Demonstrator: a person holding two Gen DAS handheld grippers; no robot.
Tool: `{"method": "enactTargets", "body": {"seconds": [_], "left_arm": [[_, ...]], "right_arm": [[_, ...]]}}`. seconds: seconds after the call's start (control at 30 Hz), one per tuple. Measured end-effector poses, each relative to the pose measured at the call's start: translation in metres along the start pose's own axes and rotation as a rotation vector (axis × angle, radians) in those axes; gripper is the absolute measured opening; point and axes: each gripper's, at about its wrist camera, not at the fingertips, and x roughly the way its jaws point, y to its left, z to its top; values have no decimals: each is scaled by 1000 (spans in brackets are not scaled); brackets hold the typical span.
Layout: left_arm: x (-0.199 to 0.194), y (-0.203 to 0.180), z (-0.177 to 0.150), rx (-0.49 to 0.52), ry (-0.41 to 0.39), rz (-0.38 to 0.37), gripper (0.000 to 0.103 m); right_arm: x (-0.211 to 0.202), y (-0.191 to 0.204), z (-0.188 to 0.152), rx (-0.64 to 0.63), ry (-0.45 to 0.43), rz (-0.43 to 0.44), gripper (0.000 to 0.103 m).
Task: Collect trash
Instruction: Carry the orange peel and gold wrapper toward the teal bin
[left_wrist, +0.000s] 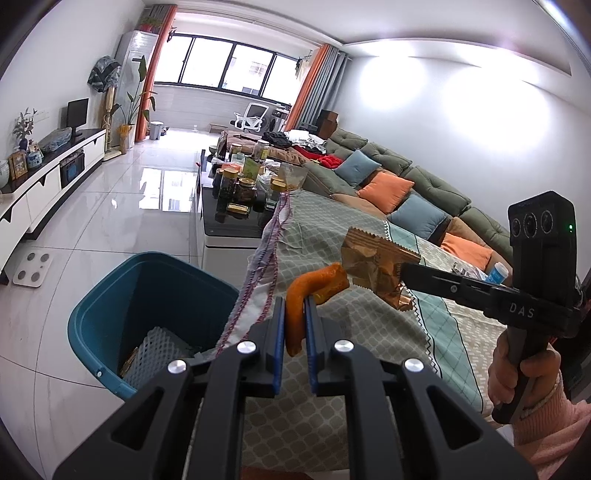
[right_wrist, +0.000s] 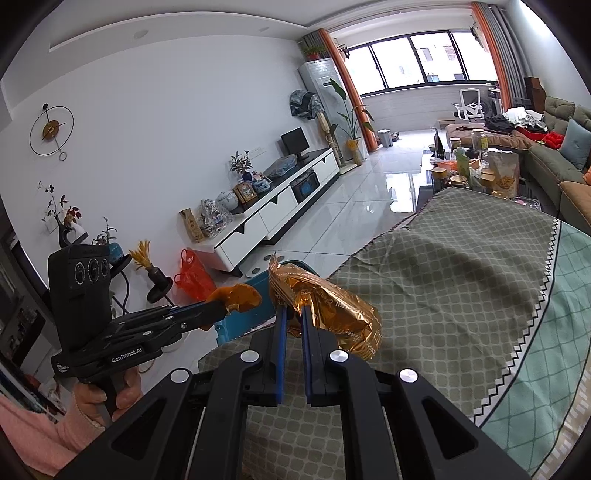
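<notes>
Clamped between the blue pads of the left gripper (left_wrist: 294, 314) is a curl of orange peel (left_wrist: 310, 295), pinched at its middle so both ends hang free above the cloth. Just to its right, the right gripper (right_wrist: 292, 314) is closed tight on a crumpled gold foil wrapper (right_wrist: 332, 306), gripped at one edge so the bulk of it puffs out beyond the jaws. Both pieces of trash are lifted clear of the patterned tablecloth (left_wrist: 332, 236), near its left edge, and neither touches it. Below and to the left, on the tiled floor beside the table, stands the blue bin (left_wrist: 122, 291), open-topped, with white mesh packing (left_wrist: 155, 350) already inside. Holding both items high and close together looks like a way to carry them across to the bin in one trip; neither is over its mouth yet
</notes>
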Motion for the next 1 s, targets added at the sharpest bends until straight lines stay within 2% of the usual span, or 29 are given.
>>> {"method": "enactTargets", "body": {"seconds": [0.67, 0.73, 1.0], "left_arm": [[-9, 4, -3, -27, -17, 27, 11], [-9, 5, -3, -28, -16, 29, 11], [-8, 5, -5, -42, -14, 42, 11]], "right_arm": [[13, 12, 3, -18, 9, 25, 8], [15, 13, 3, -22, 12, 29, 3], [22, 13, 2, -28, 33, 20, 5]]}}
